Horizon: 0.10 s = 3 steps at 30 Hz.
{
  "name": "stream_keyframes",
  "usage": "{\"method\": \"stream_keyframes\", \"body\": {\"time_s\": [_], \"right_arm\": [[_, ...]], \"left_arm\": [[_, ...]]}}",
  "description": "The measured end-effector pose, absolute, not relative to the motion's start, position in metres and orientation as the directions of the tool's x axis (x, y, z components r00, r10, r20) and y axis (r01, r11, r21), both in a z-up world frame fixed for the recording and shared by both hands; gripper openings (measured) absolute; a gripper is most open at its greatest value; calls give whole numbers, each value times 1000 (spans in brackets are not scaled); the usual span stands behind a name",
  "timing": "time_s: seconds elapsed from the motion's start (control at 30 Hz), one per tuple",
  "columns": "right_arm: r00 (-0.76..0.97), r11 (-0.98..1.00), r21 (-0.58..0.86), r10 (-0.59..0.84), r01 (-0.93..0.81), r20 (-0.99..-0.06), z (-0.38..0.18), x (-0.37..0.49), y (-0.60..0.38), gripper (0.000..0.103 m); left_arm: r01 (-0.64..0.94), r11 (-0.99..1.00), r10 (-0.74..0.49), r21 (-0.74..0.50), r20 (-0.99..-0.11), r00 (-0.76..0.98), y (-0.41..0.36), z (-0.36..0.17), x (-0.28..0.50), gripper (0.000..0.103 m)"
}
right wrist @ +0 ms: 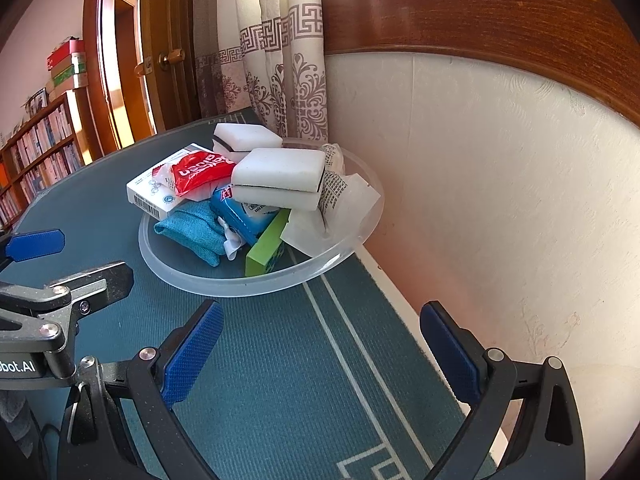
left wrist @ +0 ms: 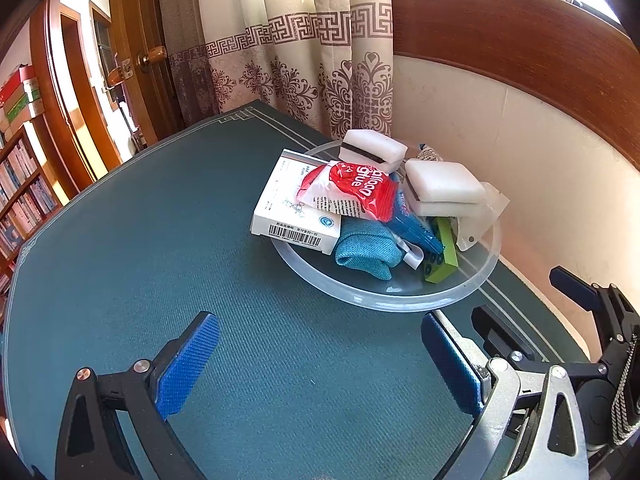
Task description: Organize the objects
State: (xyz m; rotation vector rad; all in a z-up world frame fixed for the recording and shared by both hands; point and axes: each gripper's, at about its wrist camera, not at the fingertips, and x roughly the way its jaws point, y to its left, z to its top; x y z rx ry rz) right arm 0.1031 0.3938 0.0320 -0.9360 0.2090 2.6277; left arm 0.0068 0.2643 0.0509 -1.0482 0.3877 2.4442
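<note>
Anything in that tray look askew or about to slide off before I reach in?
Yes. The white box lies tilted, its barcode end jutting over the clear tray's rim toward the mat. The red packet is draped across it, and two white sponges perch atop the heap. Nothing has spilled.

Left wrist view: low over the dark green ribbed table mat [left wrist: 168, 240], facing forward toward the clear round plastic dish [left wrist: 404, 300] near the patterned beige curtain [left wrist: 304, 60]. Right wrist view: equally low and near, closer to the white wall [right wrist: 500, 180], facing the same dish [right wrist: 224, 284] from its right. Shared by both: dish, mat, curtain, wooden door.
</note>
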Motion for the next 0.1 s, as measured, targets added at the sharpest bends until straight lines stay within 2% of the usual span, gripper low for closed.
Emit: {"method": "stream_keyframes", "body": {"time_s": [0.1], "right_arm": [[-721,-931,25,265,-365,-640,31,103,393,99]], "left_arm": [[-513,-855,298,75,-739,-604,265,51,7,103]]}}
